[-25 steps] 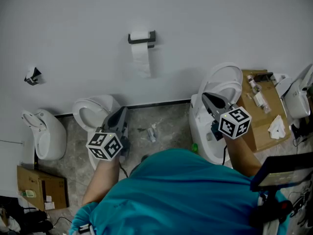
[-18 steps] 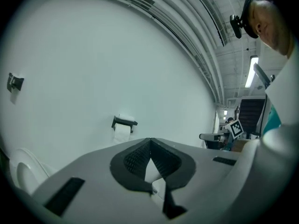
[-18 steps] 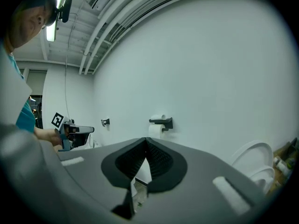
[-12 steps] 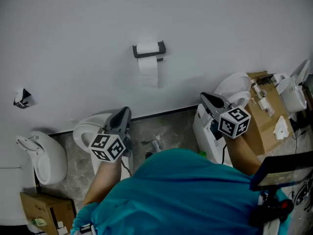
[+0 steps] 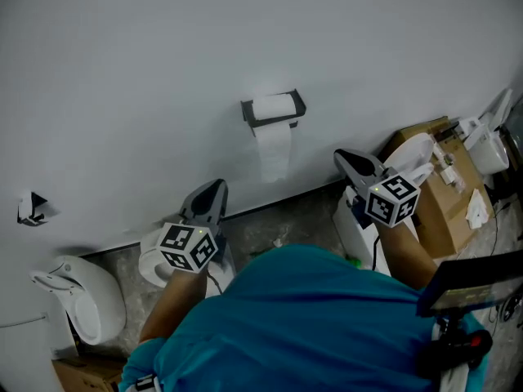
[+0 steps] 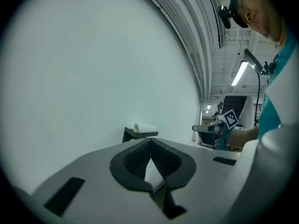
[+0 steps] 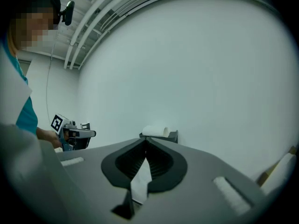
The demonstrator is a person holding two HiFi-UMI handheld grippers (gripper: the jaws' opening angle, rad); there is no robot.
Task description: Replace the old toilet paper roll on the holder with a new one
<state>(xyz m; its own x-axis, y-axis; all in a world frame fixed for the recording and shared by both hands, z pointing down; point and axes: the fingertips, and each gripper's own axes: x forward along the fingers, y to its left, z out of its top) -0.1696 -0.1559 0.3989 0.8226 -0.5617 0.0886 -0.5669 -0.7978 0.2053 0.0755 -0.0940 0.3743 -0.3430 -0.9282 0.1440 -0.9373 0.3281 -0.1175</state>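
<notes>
A black holder [image 5: 248, 113] on the white wall carries a white toilet paper roll [image 5: 274, 105] with a sheet hanging down from it. My left gripper [image 5: 213, 186] points at the wall below and left of the holder, shut and empty. Right of the holder, my right gripper [image 5: 343, 154] is level with the hanging sheet, also shut and empty. In the left gripper view the roll [image 6: 145, 128] sits ahead, just above the closed jaws [image 6: 150, 143]. The right gripper view shows the roll [image 7: 155, 131] ahead above its closed jaws [image 7: 145, 142]. No new roll is in view.
Several white toilets stand on the floor along the wall: one far left [image 5: 82, 296], one under my left gripper [image 5: 155, 264], one below my right gripper [image 5: 355, 219]. A cardboard box [image 5: 449, 194] with small items stands at the right. A small black fixture [image 5: 33, 205] hangs on the wall at the left.
Both grippers have moved toward the wall and the holder, staying shut. The holder now appears nearer, larger and lower right in the head view.
</notes>
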